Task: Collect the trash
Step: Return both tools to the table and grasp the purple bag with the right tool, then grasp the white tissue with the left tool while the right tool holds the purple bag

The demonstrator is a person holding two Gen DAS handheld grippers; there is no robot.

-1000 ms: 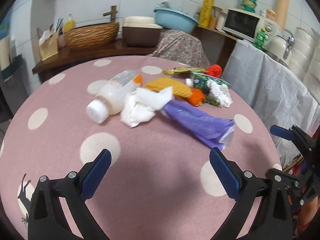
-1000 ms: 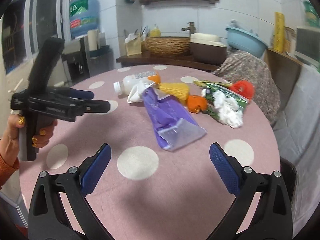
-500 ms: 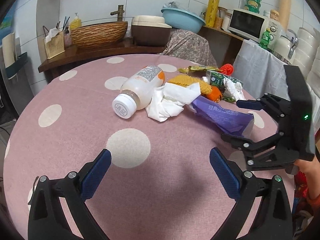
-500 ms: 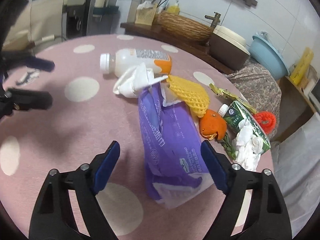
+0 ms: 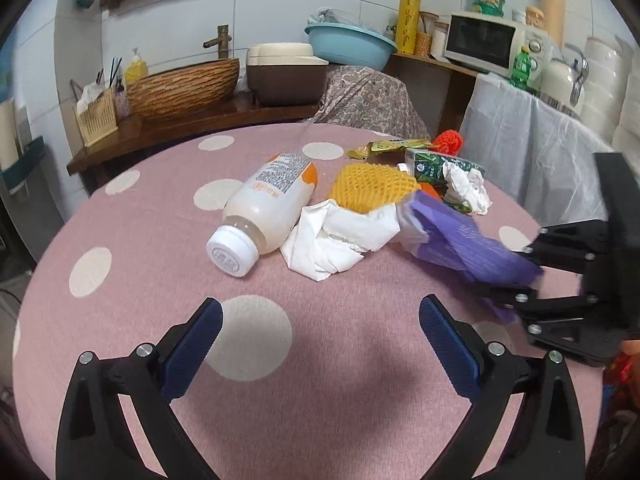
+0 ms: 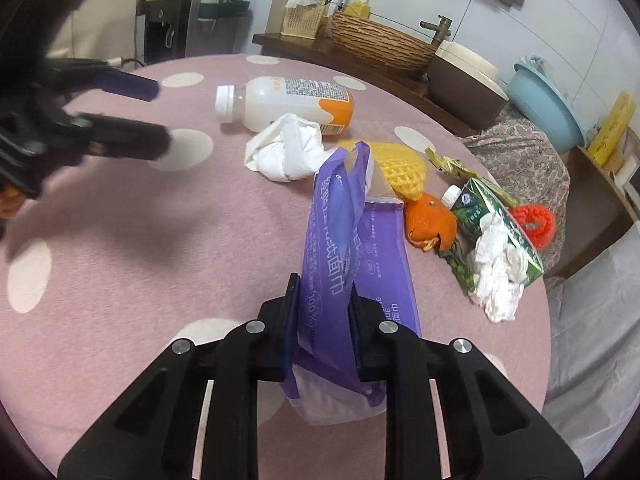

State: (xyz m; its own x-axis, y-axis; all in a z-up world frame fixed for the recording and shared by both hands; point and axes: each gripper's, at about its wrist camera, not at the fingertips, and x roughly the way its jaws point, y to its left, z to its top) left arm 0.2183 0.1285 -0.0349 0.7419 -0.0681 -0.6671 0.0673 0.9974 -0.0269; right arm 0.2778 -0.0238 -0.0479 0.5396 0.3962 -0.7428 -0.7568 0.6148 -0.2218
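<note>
A pile of trash lies on the pink polka-dot table (image 5: 320,360): a white plastic bottle (image 5: 264,208) on its side, a crumpled white tissue (image 5: 340,236), a yellow foam net (image 5: 372,190), orange peel (image 6: 432,224), a green carton (image 6: 500,224) with crumpled paper, and a purple plastic wrapper (image 6: 344,240). My right gripper (image 6: 322,316) is shut on the near end of the purple wrapper; it also shows in the left wrist view (image 5: 516,280). My left gripper (image 5: 320,332) is open and empty above bare cloth, short of the bottle.
A red knitted ring (image 6: 534,222) and a gold snack wrapper (image 5: 388,146) lie at the far edge of the pile. Behind the table stand a wicker basin (image 5: 184,88), a brown box (image 5: 286,76), a blue basin (image 5: 350,46) and a cloth-draped counter (image 5: 532,152).
My right gripper moved forward onto the purple wrapper and shut on its near end. My left gripper came a little closer to the bottle and stayed open.
</note>
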